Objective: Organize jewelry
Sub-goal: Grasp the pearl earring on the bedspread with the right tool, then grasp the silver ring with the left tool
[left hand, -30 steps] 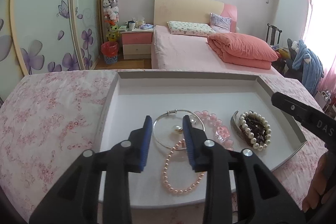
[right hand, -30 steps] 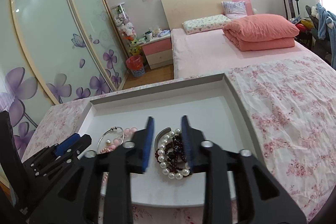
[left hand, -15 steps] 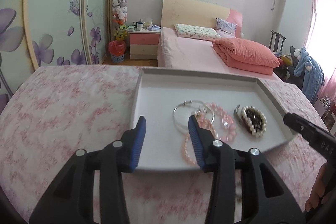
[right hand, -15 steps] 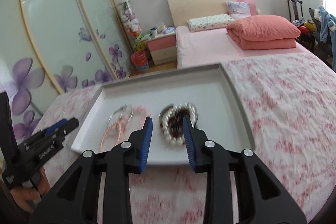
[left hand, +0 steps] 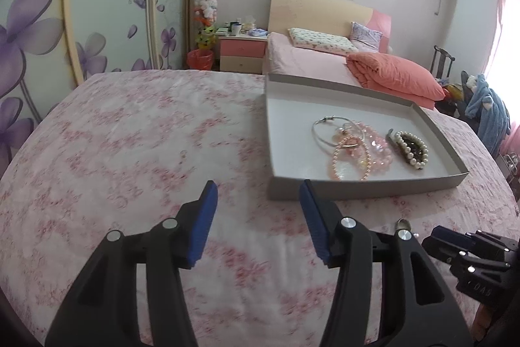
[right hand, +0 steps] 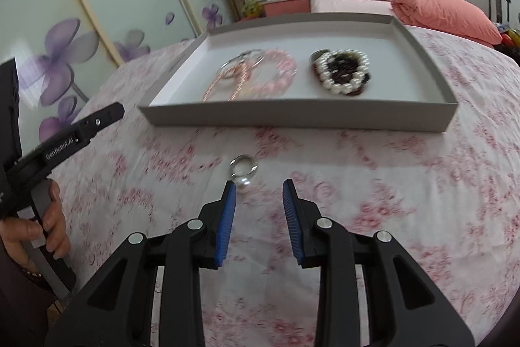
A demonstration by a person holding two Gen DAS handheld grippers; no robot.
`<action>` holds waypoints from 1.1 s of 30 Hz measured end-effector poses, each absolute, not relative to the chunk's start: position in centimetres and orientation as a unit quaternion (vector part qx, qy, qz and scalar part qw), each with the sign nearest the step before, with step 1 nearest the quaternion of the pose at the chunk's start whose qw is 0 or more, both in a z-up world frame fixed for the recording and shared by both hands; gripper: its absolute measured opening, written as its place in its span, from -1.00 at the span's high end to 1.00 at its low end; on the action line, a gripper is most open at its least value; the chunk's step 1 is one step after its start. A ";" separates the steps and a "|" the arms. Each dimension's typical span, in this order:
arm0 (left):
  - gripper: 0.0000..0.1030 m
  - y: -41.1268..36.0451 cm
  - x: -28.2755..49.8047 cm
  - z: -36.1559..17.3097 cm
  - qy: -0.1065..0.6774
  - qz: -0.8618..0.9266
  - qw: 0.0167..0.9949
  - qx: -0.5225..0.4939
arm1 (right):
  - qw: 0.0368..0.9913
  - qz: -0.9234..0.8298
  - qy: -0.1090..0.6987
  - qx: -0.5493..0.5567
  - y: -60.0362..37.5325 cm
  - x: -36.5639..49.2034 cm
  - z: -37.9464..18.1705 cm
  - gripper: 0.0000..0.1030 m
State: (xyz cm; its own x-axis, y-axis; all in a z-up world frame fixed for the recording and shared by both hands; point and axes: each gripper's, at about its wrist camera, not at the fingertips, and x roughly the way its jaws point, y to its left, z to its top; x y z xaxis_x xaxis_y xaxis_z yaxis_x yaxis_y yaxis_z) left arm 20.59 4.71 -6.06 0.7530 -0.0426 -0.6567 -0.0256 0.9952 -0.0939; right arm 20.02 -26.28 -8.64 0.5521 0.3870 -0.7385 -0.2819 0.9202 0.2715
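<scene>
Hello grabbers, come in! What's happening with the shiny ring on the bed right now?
Right gripper open, empty. Left gripper opening, empty. Ring on bedspread, outside tray. Nothing blocking.

My right claw (right hand: 256,187) hangs over bare floral bedspread (right hand: 390,184); only a small pearl ring (right hand: 243,169) lies just ahead. Beyond it the gray tray's near wall (right hand: 299,114) bars the way. Left of the tray (left hand: 357,106), wide bedspread lies free.

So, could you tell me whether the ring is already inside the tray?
No, the ring lies on the floral cloth in front of the tray, just ahead of the right gripper.
</scene>
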 end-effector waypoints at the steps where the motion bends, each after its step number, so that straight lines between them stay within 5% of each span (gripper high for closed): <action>1: -0.03 4.9 20.5 -6.1 0.352 -0.003 0.935 -0.050 | 0.879 0.193 0.433 0.056 -25.9 19.9 -8.7 0.40; 12: -0.05 5.2 19.8 -6.4 0.356 -0.006 0.933 -0.050 | 0.879 0.186 0.439 0.026 -24.7 20.6 -9.2 0.69; 33: -0.18 -4.3 19.4 -7.7 0.386 -0.113 0.916 0.005 | 0.902 0.015 0.431 0.017 -35.2 21.9 -9.3 0.70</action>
State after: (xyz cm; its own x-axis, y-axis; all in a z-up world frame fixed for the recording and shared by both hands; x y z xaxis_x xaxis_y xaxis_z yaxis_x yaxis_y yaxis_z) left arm 19.40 -4.32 -7.65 0.6763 -0.2024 -0.7082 0.2106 0.9745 -0.0774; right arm 21.88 -35.18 -9.34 0.6281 0.0425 -0.7769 -0.0129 0.9989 0.0442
